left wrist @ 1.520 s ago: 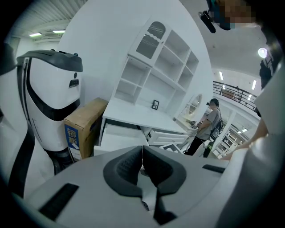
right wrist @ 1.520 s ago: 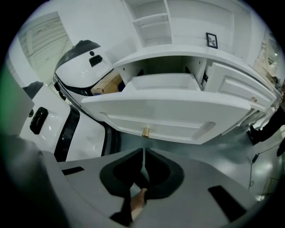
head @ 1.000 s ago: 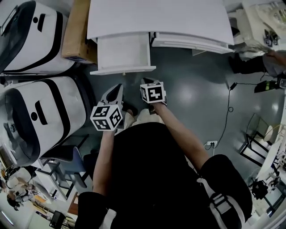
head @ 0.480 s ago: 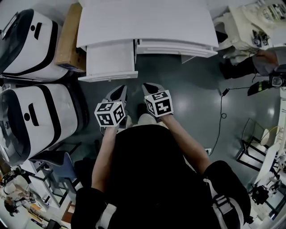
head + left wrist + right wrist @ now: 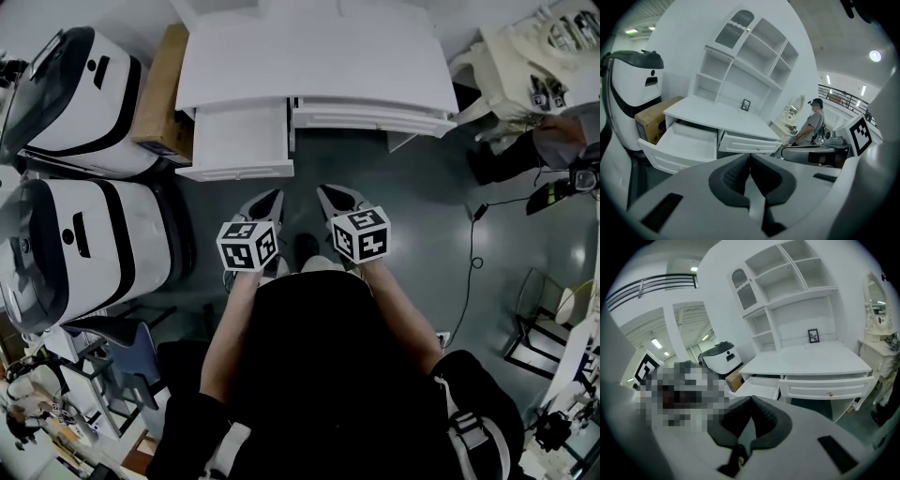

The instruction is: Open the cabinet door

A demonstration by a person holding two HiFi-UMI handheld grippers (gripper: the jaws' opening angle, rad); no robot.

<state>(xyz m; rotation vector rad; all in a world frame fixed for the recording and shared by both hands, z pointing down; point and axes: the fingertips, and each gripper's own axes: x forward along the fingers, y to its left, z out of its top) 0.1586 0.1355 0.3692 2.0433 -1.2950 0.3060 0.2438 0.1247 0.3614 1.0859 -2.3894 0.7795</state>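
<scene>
The white desk cabinet (image 5: pixel 309 66) stands ahead with an open-shelf hutch on top. The hutch has a small arched door (image 5: pixel 733 30) at its upper left, also visible in the right gripper view as the arched door (image 5: pixel 743 289). The left drawer (image 5: pixel 239 141) is pulled far out and the right drawer (image 5: pixel 370 117) stands slightly out. My left gripper (image 5: pixel 275 195) and right gripper (image 5: pixel 326 191) hover side by side over the floor, short of the drawers and touching nothing. The left gripper's (image 5: pixel 750 157) pads meet with nothing between them, and the right gripper (image 5: pixel 752 399) is likewise shut and empty.
Two large white-and-black machines (image 5: pixel 84 84) (image 5: pixel 84 244) and a cardboard box (image 5: pixel 164 80) stand left of the desk. A cable (image 5: pixel 478 234) lies on the floor at the right. A person (image 5: pixel 813 122) stands beside an ornate white dresser (image 5: pixel 876 352). A small picture frame (image 5: pixel 813 336) sits on the desk.
Both grippers have drawn back from the drawer fronts toward my body, still shut and empty. The drawers stand as before.
</scene>
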